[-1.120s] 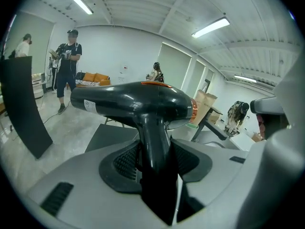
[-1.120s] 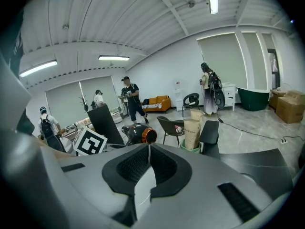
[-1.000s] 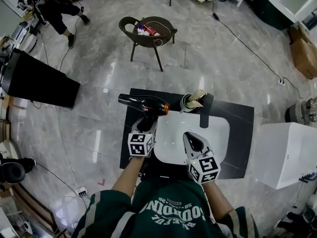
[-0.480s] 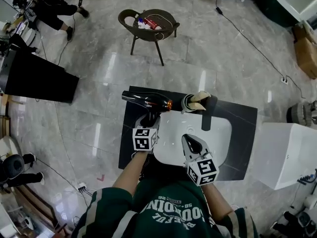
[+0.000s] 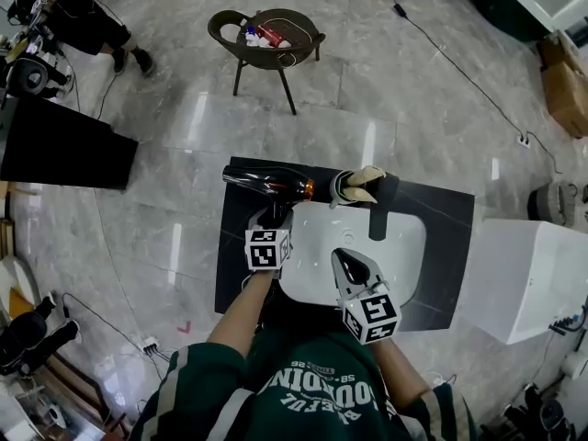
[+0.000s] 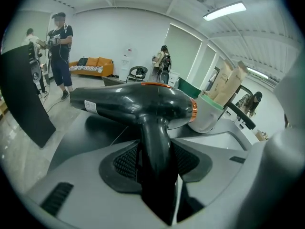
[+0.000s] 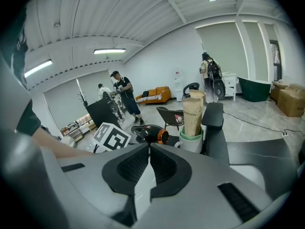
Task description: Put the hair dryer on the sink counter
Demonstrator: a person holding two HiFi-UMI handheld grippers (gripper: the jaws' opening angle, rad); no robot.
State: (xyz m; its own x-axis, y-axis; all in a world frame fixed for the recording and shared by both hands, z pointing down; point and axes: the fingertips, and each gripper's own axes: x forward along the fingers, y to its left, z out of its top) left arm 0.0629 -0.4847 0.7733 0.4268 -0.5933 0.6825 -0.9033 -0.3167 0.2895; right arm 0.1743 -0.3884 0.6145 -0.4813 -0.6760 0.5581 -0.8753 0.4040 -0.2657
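Left gripper is clamped on the handle of the hair dryer, with the handle filling the gap between its pads. The dryer sits straight ahead of this gripper, over the back-left part of the dark bench. The barrel's long axis runs left to right across the gripper's line, with the orange-ringed end just beside the white cup of packets. Judgement: set-down depends on lowering the barrel onto bare bench left of the cup. Right gripper hangs over the sink basin, holding nothing, with only a slit between its jaws; it is the farther one. The left gripper view shows the grip, and the barrel seemingly raised above the bench surface. The head view shows neither, only the layout.
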